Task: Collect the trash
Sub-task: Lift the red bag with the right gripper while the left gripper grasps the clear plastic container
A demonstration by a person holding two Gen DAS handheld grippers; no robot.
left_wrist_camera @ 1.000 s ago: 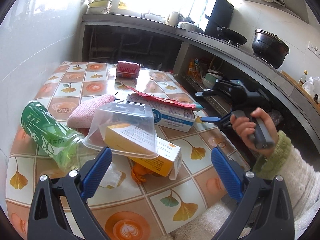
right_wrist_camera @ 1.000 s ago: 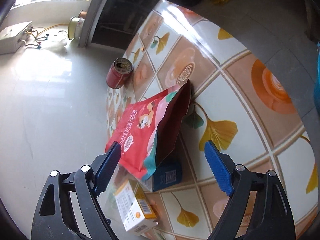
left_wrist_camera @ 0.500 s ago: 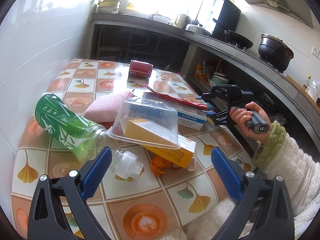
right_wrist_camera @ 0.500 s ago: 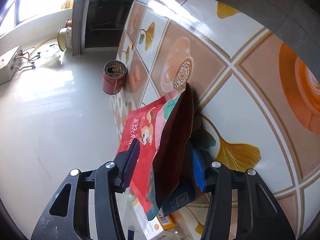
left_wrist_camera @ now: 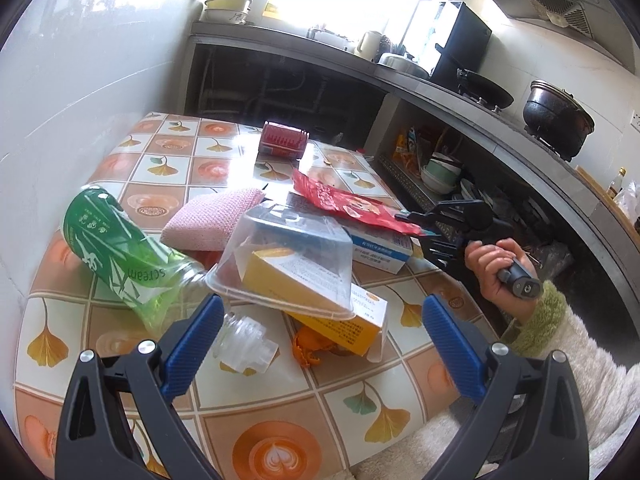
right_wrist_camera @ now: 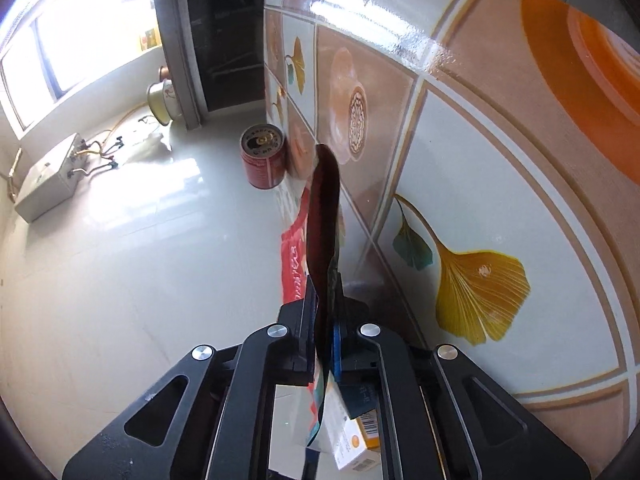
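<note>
Kitchen light floods in from the window behind the counter, washing out whatever sits on the sill. Below it my table (left_wrist_camera: pixel 168 168), covered in a ginkgo-leaf and coffee-cup patterned cloth, carries the trash pile.

Much of that pile hides itself. A clear plastic container (left_wrist_camera: pixel 292 248) lies upside down over a yellow carton (left_wrist_camera: pixel 340 320), and something orange (left_wrist_camera: pixel 308 344) crumpled beneath the carton is too buried to name. A pink cloth (left_wrist_camera: pixel 212 220) is half covered by the container and by a green-labelled bottle (left_wrist_camera: pixel 120 248) lying on its side, capless neck toward me. A white and blue box (left_wrist_camera: pixel 380 252) shows only its end under the red snack bag (left_wrist_camera: pixel 340 204).

From my left wrist I see my right hand (left_wrist_camera: pixel 496 268) wrapped round its handle at the table's edge, fuzzy sleeve cuffed in green, and my right gripper (right_wrist_camera: pixel 322 340) reaching the near corner of that bag; the pinch itself is too small to read there. My right wrist view settles it: the pads are closed tight on the bag's edge, the bag rising edge-on and dark between them, its printed face barely visible. That view is rolled so the table stands like a wall. It also shows the opened top of the red can (right_wrist_camera: pixel 264 156), which the left view gives only side-on.

My left gripper (left_wrist_camera: pixel 320 344) hangs low over the near end of the pile, jaws wide, holding nothing, angled down.
</note>
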